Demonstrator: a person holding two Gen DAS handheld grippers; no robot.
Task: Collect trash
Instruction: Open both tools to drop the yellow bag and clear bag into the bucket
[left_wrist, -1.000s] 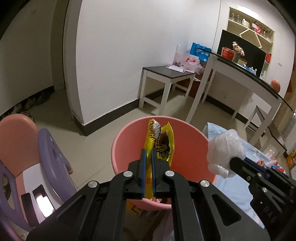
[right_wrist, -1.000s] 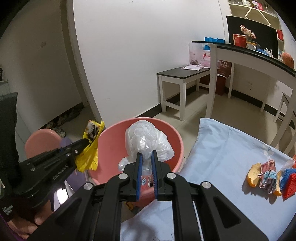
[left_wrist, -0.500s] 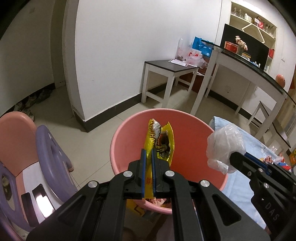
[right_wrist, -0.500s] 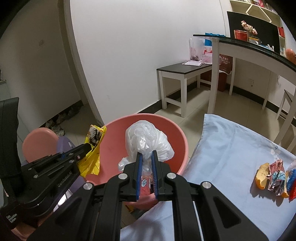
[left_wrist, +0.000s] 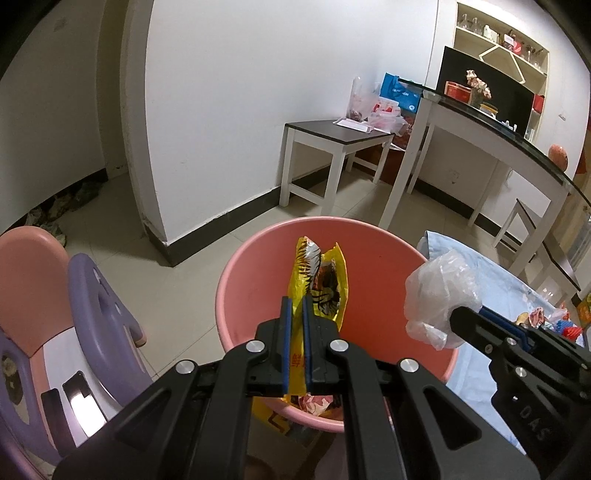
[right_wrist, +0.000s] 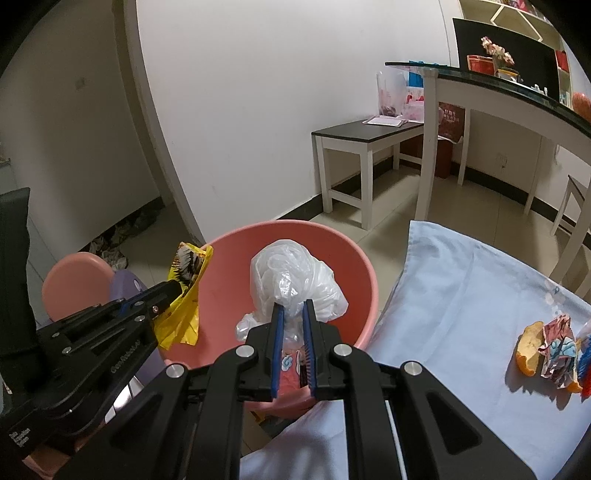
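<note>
A pink bin (left_wrist: 258, 280) stands on the floor, and shows in the right wrist view too (right_wrist: 343, 258). My left gripper (left_wrist: 296, 306) is shut on a yellow snack wrapper (left_wrist: 325, 280) and holds it over the bin; the wrapper also shows in the right wrist view (right_wrist: 184, 291). My right gripper (right_wrist: 293, 314) is shut on a crumpled clear plastic bag (right_wrist: 291, 280), over the bin's right side; the bag also shows in the left wrist view (left_wrist: 439, 291). Some wrappers lie at the bin's bottom (left_wrist: 314, 400).
A table with a light blue cloth (right_wrist: 461, 295) is right of the bin, with more trash (right_wrist: 550, 347) on it. Pink and purple child chairs (left_wrist: 96, 306) stand left of the bin. A small white table (left_wrist: 332, 140) and a long desk (left_wrist: 498, 147) stand behind.
Both grippers have moved forward over the bin, which now looks larger and lower in view. Both still hold their trash.
</note>
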